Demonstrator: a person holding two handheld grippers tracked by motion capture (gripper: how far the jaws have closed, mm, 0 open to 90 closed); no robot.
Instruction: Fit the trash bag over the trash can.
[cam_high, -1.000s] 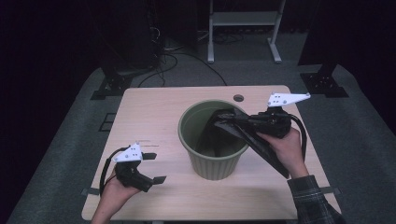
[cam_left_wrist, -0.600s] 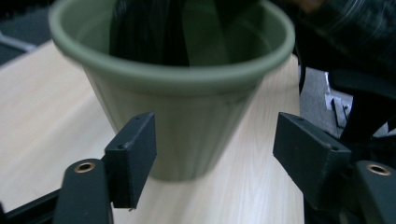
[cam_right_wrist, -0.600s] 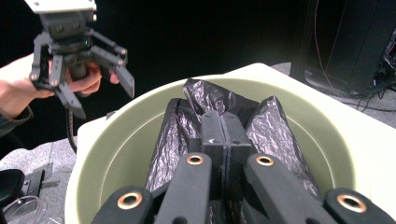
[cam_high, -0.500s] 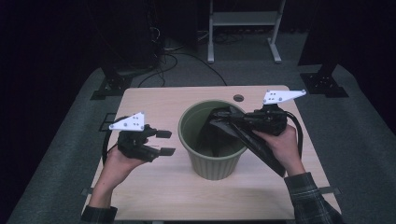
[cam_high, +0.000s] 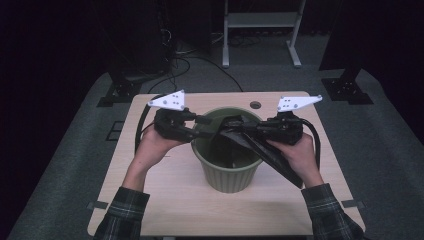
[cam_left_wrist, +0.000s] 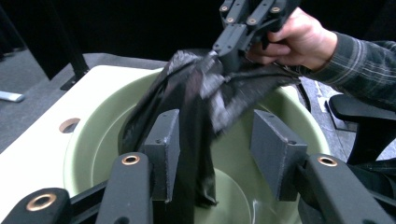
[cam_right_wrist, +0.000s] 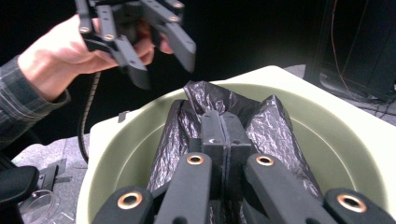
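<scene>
A ribbed green bin (cam_high: 227, 175) stands in the middle of the table. My right gripper (cam_high: 235, 129) hovers over its mouth, shut on a crumpled black bag (cam_high: 270, 155) that trails over the right rim; the right gripper view shows the jaws pinched together on the bag (cam_right_wrist: 275, 126). My left gripper (cam_high: 205, 126) is at the bin's left rim, pointing at the bag. Its jaws have just been closing and stand partly apart. A hanging strip of the bag (cam_left_wrist: 196, 116) lies between them, beside the left pad (cam_left_wrist: 161, 154); the right pad (cam_left_wrist: 275, 154) is clear of it.
The pale wooden table (cam_high: 165, 200) has a round cable hole (cam_high: 255, 105) behind the bin. A white stand (cam_high: 260, 30) and black equipment bases (cam_high: 120, 92) sit on the dark floor beyond. Cables trail from both grippers.
My left gripper has risen from the table's front left and moved right to the bin's rim, with its jaws narrower. The right gripper and the bag have stayed in place.
</scene>
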